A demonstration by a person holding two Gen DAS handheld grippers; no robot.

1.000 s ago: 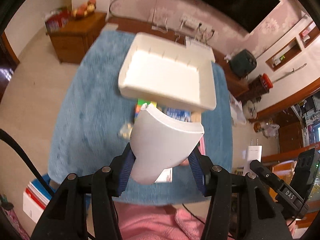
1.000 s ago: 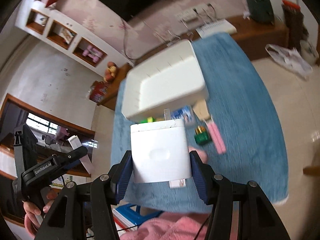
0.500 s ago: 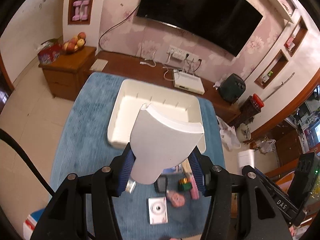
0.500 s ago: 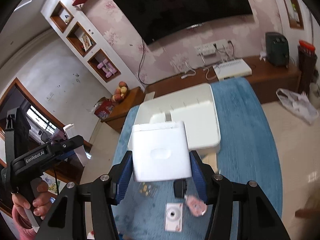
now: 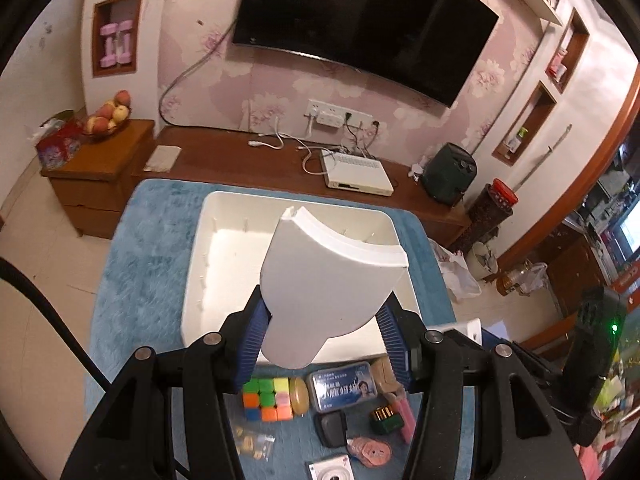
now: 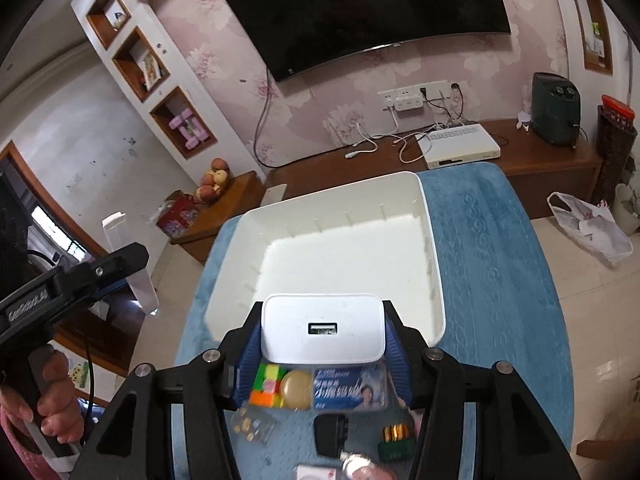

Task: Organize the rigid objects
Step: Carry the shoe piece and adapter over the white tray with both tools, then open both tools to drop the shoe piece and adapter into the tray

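Note:
My left gripper is shut on a white curved plastic panel, held over the near part of the white tray. My right gripper is shut on a white USB charger block, its port facing the camera, at the near rim of the tray. The tray's floor is bare. In front of the tray, on the blue cloth, lie a Rubik's cube, a round yellow tin, a blue card box, a black case and a green battery holder.
Pink discs, a white camera and a bag of small yellow bits lie at the near edge. A wooden TV bench with a white set-top box stands behind the table. A hand holds the left gripper's handle.
Both views swung from steeply down on the table to looking farther forward. The tray and small items slid lower in view. The charger turned so its port face shows.

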